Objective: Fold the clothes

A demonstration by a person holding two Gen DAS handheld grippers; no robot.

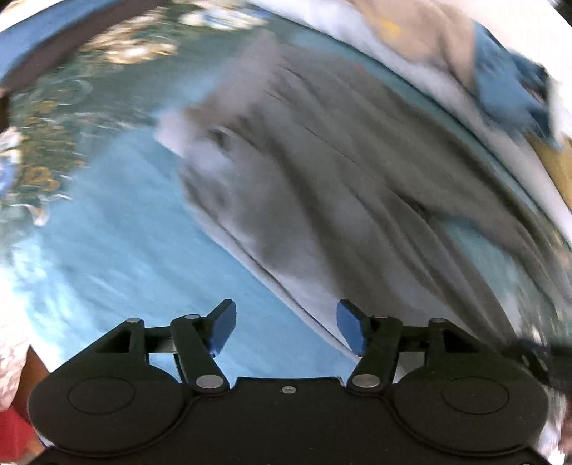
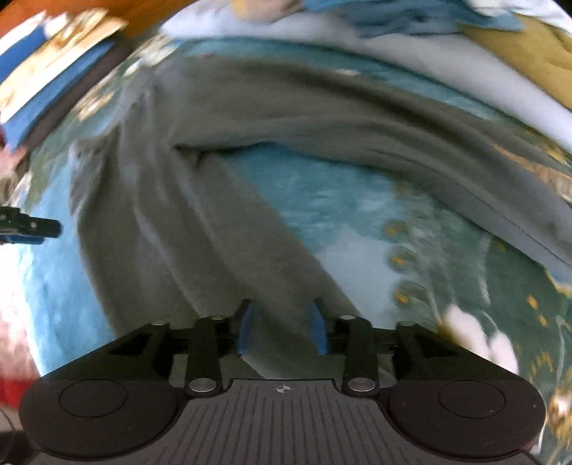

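A grey pair of trousers lies spread on a blue patterned bedspread. My left gripper is open and empty, just above the bedspread beside the trousers' near edge. In the right wrist view the trousers lie in a V with both legs running toward me. My right gripper has its jaws partly closed around the end of one trouser leg, and the cloth runs between the blue pads. The left gripper also shows at the left edge of the right wrist view. Both views are blurred by motion.
A white sheet or pillow lies beyond the trousers, with blue clothes and a mustard-yellow cloth piled on it. A blue and gold box sits at the far left. The bedspread shows between the legs.
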